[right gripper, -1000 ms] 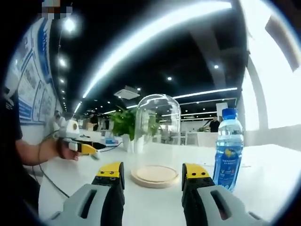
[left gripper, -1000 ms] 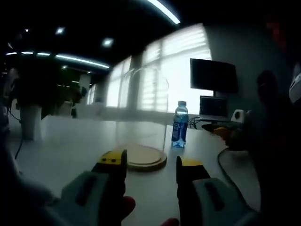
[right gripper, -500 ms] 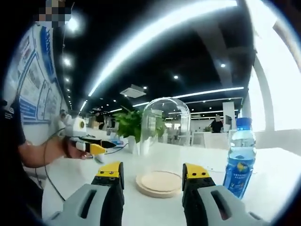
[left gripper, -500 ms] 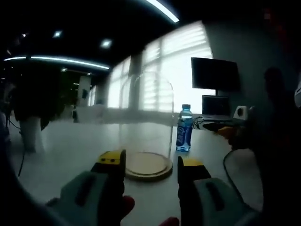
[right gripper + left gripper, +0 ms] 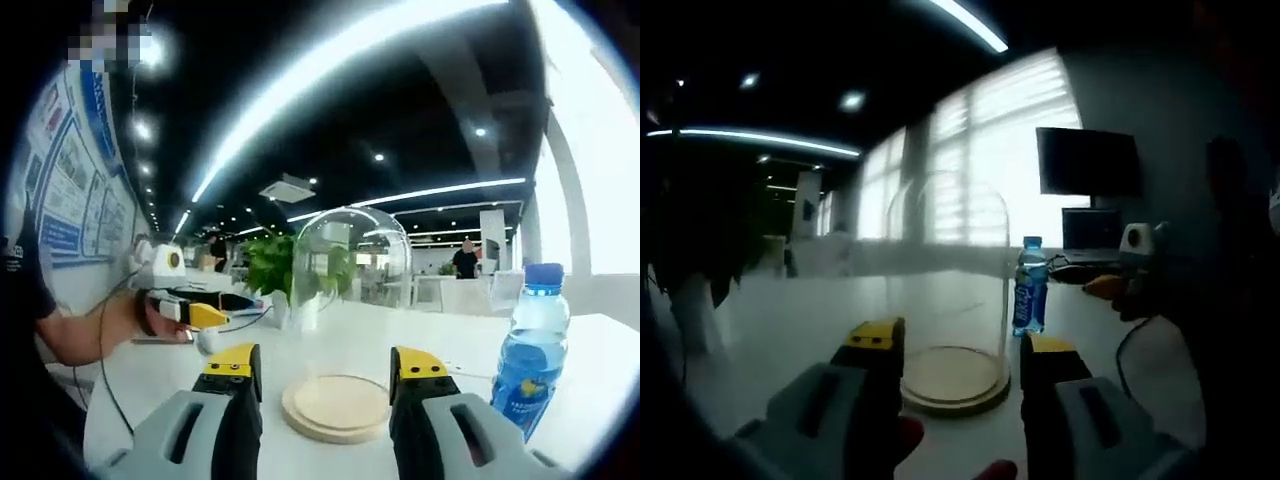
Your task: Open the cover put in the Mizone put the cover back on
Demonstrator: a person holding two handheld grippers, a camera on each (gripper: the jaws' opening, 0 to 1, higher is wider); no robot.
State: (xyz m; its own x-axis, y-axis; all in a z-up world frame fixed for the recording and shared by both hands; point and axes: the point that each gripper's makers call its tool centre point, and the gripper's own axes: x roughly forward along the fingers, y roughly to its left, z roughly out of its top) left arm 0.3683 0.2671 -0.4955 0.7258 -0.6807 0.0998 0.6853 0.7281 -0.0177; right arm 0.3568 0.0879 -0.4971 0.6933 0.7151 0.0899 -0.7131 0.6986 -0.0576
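Mizone bottle (image 5: 533, 345) stands upright on the white table (image 5: 620, 380), off to the right of the right claw (image 5: 325, 372) and a little further away than its tips. In the left gripper view the same bottle (image 5: 1030, 285) stands past the glass cover (image 5: 948, 270), up and to the right of the left claw (image 5: 952, 345).

The cover is a tall see-through glass dome. It sits on a round wooden base (image 5: 336, 407), right in front of both claws. In the right gripper view the dome (image 5: 350, 290) rises between the two yellow-tipped jaws.

Both claws are spread apart and hold nothing. The left claw also shows in the right gripper view (image 5: 215, 316), off to the left, held in a person's hand.

The dome looks like thin glass, so it is probably hard, smooth, slippery and easy to break. It may be a bit heavy too. I would take it by the sides, low down where the wall is straight, and squeeze softly. Lift it straight up so the rim does not knock the base.

The bottle is plastic and looks full, so it should be firm but a little squishy. The best place to hold it is around the middle, by the blue label.
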